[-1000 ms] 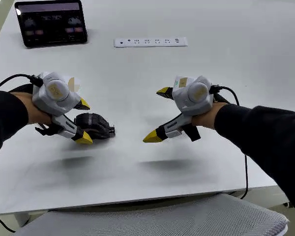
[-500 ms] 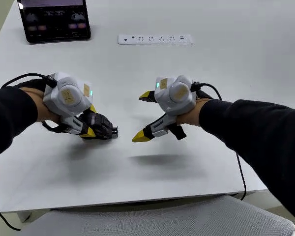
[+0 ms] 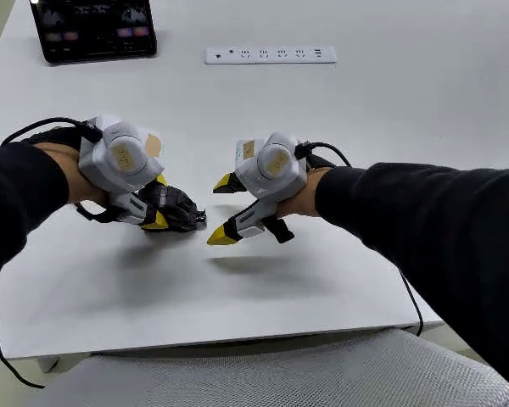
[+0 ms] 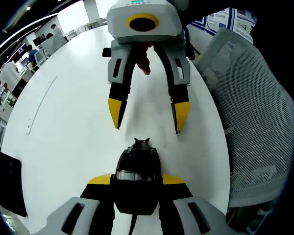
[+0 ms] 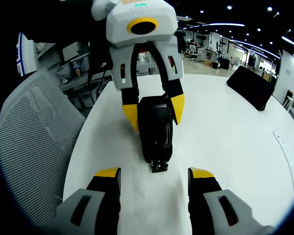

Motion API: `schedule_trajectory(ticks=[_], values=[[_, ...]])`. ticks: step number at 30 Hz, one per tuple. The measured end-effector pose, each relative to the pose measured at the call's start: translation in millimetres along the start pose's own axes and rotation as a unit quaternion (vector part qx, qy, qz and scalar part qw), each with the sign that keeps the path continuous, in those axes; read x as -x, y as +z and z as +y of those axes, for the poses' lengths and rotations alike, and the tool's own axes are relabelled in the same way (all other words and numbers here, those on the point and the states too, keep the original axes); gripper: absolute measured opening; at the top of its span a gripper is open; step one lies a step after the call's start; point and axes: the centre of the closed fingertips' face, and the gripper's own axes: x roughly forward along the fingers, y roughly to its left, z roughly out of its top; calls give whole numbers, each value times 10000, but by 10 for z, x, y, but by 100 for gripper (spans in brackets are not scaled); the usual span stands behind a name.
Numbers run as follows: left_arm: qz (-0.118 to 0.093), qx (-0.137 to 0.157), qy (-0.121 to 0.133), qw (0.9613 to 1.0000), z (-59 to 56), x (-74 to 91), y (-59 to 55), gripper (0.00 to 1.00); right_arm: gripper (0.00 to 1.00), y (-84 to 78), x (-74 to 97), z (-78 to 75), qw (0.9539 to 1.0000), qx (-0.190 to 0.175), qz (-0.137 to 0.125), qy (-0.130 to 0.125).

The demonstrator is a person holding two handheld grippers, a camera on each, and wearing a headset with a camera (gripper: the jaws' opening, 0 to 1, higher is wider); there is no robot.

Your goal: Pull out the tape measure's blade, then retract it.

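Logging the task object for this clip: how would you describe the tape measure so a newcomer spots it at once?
On the white table, look front left, inside the left gripper. The tape measure is a small black rounded case, blade tip facing the open right gripper; unlike the flat tablet and white power strip farther back, it is gripped.

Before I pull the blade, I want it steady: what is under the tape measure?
Bare white table; the tape measure seems to sit on it, clamped by the left gripper. Its underside is covered by its own body, so contact cannot be confirmed.
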Motion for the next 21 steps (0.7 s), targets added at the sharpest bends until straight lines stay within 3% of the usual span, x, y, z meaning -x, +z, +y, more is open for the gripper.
schedule_trajectory(ticks=[7, 9, 12, 15, 16, 17, 21], values=[[-22, 41, -36, 10000, 10, 2, 5, 31, 33, -76, -111, -35, 9995, 199, 222, -74], [-48, 46, -42, 10000, 12, 5, 5, 31, 22, -93, -143, -65, 9990, 258, 345, -133], [-57, 64, -38, 10000, 9, 7, 3, 31, 19, -30, -195, -73, 9992, 270, 276, -140], [-61, 56, -10, 10000, 9, 8, 3, 31, 16, -51, -240, -73, 9985, 354, 394, -121], [-77, 65, -8, 9999, 12, 8, 2, 31, 12, -54, -262, -34, 9981, 433, 430, 7], [-93, 73, -17, 9999, 12, 8, 2, 31, 12, -55, -273, -67, 9981, 412, 437, -116], [-133, 107, -39, 9998, 18, 7, 0, 31, 11, -57, -269, -59, 9981, 373, 493, -66]])
